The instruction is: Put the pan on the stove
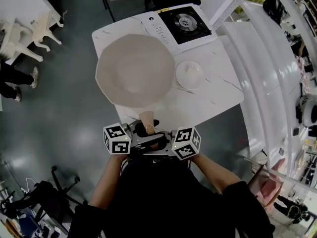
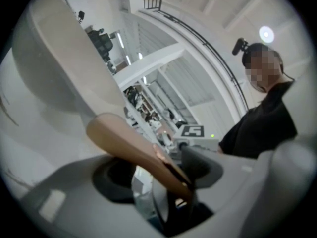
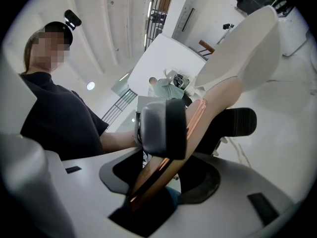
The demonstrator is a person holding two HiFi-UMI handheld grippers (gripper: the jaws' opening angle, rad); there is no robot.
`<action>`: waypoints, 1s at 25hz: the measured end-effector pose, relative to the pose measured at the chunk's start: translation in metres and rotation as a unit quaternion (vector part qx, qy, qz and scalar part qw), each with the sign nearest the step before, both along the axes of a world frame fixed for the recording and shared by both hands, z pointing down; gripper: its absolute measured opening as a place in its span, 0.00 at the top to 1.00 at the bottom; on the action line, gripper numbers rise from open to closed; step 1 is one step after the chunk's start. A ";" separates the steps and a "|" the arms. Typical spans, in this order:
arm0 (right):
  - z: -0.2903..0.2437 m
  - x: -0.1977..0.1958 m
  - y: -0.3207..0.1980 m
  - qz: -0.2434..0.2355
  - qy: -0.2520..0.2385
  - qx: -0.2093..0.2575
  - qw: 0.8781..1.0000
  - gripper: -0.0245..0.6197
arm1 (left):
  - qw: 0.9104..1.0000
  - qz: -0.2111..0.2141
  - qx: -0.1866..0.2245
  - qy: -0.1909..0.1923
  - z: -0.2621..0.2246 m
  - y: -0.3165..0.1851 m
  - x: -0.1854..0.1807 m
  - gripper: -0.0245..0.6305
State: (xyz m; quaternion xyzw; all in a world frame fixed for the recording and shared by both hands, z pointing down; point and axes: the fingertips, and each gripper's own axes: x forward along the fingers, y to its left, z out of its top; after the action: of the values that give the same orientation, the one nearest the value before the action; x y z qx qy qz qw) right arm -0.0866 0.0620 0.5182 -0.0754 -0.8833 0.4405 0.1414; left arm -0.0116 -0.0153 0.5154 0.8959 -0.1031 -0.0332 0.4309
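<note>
Item: left gripper [image 2: 171, 175], jaws closed on the tan handle [image 2: 124, 138] of the pan, near the handle's free end, with a dark pad set against either side of it. Item: right gripper [image 3: 168, 133], jaws likewise clamped on that handle, one dark pad pressed on its near face and the other behind it; a copper-coloured strip runs along the handle's edge between them. The two grippers face each other across the handle, marker cubes outward, close in front of the person's body at the near edge of the table [image 1: 218, 98]. Item: pan [image 1: 134, 69], large, cream, many-sided rim, empty, extending away from the grippers over the near and middle part of the white marbled table; judged to be carried clear of the tabletop, though no view shows the gap beneath it. Item: stove [image 1: 184, 22], single black burner in a white body with a control strip, at the far end of the table; nothing on the burner, and the pan's far rim lies just short of it. Item: small white dish [image 1: 189, 74], on the table just to the right of the pan, between it and the table's right edge. Status: pickup judged complete with a two-gripper hold; outstanding are the carry forward to the far end, centring over the burner, lowering and release.
</note>
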 end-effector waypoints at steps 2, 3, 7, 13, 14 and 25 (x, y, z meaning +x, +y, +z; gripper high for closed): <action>-0.008 -0.001 -0.005 0.001 0.000 0.000 1.000 0.65 | 1.000 -0.001 0.001 0.001 -0.008 -0.005 -0.001 0.53; -0.012 -0.002 -0.007 0.001 0.000 0.001 1.000 0.65 | 1.000 -0.001 0.002 0.000 -0.011 -0.007 -0.002 0.53; -0.026 -0.003 -0.013 0.006 -0.003 0.007 1.000 0.65 | 1.000 0.005 0.009 -0.004 -0.026 -0.012 -0.002 0.53; -0.046 0.002 -0.032 0.022 -0.009 0.013 1.000 0.65 | 1.000 0.016 0.011 0.003 -0.047 -0.029 0.005 0.53; -0.048 0.003 -0.035 0.025 -0.008 0.015 1.000 0.65 | 1.000 0.018 0.012 0.004 -0.049 -0.032 0.006 0.53; -0.065 0.026 -0.073 0.059 0.002 0.030 0.998 0.65 | 0.998 0.056 0.026 0.004 -0.068 -0.063 0.034 0.53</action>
State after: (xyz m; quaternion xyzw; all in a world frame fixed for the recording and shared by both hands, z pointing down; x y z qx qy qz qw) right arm -0.0608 -0.0105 0.4530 -0.0180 -0.8990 0.4212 0.1187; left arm 0.0229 -0.0787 0.4470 0.9110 -0.0505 -0.0151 0.4091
